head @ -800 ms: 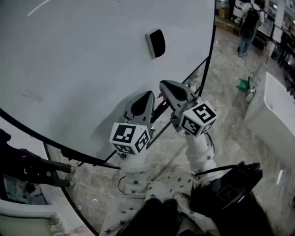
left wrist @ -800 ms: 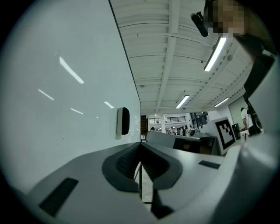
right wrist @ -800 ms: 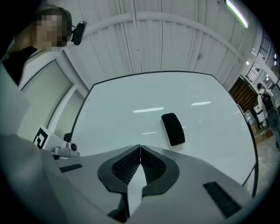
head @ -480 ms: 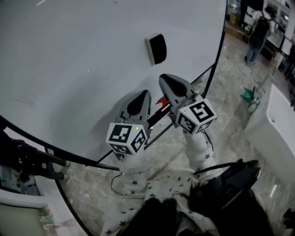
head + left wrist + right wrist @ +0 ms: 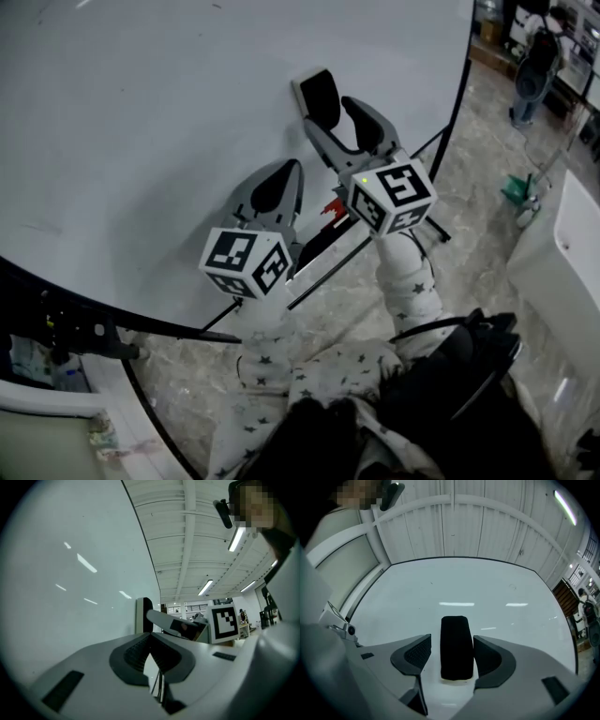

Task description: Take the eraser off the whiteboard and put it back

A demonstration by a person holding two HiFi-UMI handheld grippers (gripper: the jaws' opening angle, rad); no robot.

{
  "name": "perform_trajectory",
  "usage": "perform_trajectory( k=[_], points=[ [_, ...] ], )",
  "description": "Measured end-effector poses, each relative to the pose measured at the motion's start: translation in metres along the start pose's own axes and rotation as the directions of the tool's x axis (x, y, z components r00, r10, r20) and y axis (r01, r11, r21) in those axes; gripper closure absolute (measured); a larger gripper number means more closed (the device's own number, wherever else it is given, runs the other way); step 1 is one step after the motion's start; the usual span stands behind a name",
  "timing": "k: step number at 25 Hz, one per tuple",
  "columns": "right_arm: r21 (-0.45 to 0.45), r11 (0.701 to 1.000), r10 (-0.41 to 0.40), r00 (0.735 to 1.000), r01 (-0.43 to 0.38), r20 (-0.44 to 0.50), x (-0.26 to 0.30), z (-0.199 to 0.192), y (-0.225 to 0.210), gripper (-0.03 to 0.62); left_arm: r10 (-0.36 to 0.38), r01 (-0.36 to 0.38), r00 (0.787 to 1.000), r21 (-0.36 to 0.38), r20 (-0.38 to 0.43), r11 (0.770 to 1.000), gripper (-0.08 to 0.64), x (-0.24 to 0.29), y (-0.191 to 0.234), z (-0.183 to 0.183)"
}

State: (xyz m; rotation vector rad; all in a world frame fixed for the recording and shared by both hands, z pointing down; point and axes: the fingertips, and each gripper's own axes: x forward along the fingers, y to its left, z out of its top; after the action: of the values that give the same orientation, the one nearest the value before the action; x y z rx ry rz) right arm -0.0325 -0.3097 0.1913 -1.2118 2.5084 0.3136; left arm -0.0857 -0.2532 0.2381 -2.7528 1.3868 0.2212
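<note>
A black eraser (image 5: 319, 94) with a pale base sticks to the whiteboard (image 5: 141, 112), right of its middle. My right gripper (image 5: 336, 117) stands open around the eraser (image 5: 456, 646). The right pad lies close against its side, and a gap shows at the left pad (image 5: 417, 652). My left gripper (image 5: 281, 180) is lower on the board, shut and empty, its pads (image 5: 140, 649) meeting in a point. From the left gripper view the eraser (image 5: 144, 613) shows edge-on, beyond the left jaws.
A black rail with a red marker (image 5: 330, 208) runs along the board's lower edge, under both grippers. The board's black frame (image 5: 459, 103) borders a marble floor. A person (image 5: 534, 75), a green dustpan (image 5: 520, 187) and a white counter (image 5: 572, 244) stand to the right.
My right gripper has moved up the board from near the rail to the eraser, and its jaws now straddle it. The left gripper has barely shifted.
</note>
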Motion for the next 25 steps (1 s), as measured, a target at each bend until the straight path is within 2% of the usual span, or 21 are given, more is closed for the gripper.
perform_trajectory(
  k=[5,12,17,25],
  points=[
    [-0.033,0.999,-0.002,1.000,0.002,0.000,0.021,-0.002,-0.011,0.327,-0.049,0.050,0.999,0.034,-0.005,0.998,0.558,0.016,-0.004,0.009],
    [-0.091,0.996,-0.004,1.000,0.004,-0.002,0.029,0.003,-0.008,0.327,-0.046,0.046,0.999,0.037,-0.009,0.998,0.558,0.016,-0.008,0.008],
    [-0.078,0.997,-0.008,1.000,0.009,0.010,0.026,0.004,-0.010,0.327,-0.041,0.042,0.999,0.032,-0.011,0.999,0.559,0.016,-0.005,0.006],
    [-0.041,0.999,-0.008,1.000,0.007,-0.023,0.027,0.002,-0.010,0.334,-0.049,0.049,0.999,0.026,-0.022,0.998,0.559,0.020,-0.007,0.002]
  ],
)
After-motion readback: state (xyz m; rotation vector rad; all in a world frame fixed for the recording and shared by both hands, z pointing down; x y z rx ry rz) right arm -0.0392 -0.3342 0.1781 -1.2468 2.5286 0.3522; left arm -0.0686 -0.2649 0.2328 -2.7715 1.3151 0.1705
